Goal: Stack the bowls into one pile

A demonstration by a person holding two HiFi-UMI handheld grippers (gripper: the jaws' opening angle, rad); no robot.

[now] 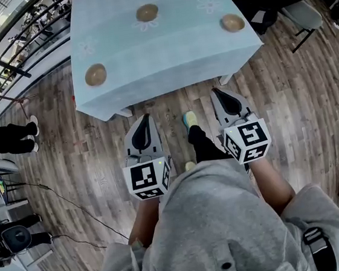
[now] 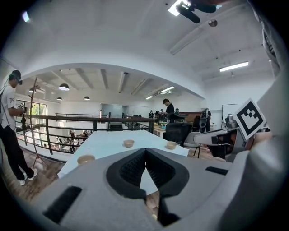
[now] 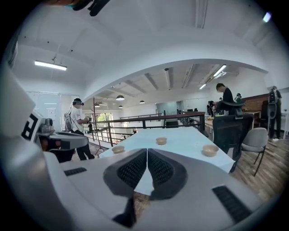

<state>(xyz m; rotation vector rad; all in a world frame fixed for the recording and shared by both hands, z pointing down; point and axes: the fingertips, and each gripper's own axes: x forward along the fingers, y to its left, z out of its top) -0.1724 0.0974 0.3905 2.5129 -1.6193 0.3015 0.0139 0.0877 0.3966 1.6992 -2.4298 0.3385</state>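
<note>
Left gripper [image 1: 145,119] and right gripper [image 1: 219,93], each with jaws pressed together on nothing, point toward the table [image 1: 165,47] from just short of its near edge, where left bowl [image 1: 95,74], middle bowl [image 1: 147,12] and right bowl [image 1: 232,22] sit well apart, evidently unstacked.

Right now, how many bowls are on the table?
3 bowls, none stacked: left bowl near the table's front-left corner, middle bowl farther back, right bowl by the right edge. None seems hidden.
</note>
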